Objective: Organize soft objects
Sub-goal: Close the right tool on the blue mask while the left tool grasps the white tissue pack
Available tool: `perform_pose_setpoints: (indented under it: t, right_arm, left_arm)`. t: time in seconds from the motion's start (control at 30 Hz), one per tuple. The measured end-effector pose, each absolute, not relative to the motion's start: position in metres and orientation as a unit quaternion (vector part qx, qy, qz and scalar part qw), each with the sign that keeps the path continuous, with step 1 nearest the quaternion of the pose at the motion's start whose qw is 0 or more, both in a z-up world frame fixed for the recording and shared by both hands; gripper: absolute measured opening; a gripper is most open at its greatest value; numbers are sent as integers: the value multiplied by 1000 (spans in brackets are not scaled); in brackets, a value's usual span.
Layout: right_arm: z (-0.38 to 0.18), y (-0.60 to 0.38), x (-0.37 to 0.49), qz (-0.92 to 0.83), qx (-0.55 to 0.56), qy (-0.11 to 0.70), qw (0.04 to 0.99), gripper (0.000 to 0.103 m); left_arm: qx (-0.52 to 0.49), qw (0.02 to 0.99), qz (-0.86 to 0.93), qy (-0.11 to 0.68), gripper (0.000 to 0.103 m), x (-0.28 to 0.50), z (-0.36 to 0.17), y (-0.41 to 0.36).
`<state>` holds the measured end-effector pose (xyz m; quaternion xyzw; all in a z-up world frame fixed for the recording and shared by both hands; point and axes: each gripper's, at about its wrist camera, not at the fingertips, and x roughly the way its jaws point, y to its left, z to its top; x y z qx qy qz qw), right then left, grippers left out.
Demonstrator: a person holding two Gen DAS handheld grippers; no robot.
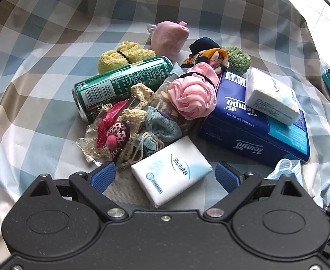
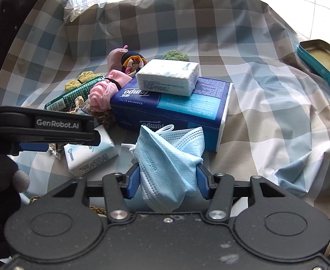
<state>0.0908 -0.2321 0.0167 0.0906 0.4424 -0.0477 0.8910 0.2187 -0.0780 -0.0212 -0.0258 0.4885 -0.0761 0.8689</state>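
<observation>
On the checked cloth [image 1: 41, 72] a Tempo tissue pack [image 1: 255, 132] is laid at right, with a small tissue packet [image 1: 273, 94] stacked on top. A can [image 1: 119, 85] is laid on its side at left, a towel roll [image 1: 119, 56] behind it. A rolled cloth [image 1: 194, 94] is set between can and Tempo pack. A second tissue packet [image 1: 171, 171] lies nearest, between the left gripper [image 1: 165, 177] fingers. A face mask [image 2: 169, 164] is held in the right gripper [image 2: 168, 180], in front of the Tempo pack. A tin [image 2: 322, 65] is placed far right
</observation>
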Motion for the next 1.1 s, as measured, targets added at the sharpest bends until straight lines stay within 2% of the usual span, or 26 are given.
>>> perform_pose_setpoints:
  t: [0.37,0.57,1.1]
  right_arm:
    - [12,-241,87,-61,104,443,888,51]
    - [12,-240,83,-74,109,443,887,51]
    - [41,-225,51,-72,114,421,897,50]
  left_arm:
    - [-26,854,-48,518,92,236,-48,-92]
    - [-42,853,-68,516,84,237,-49,-87]
    - [-40,887,-89,451,84,169,14,-31]
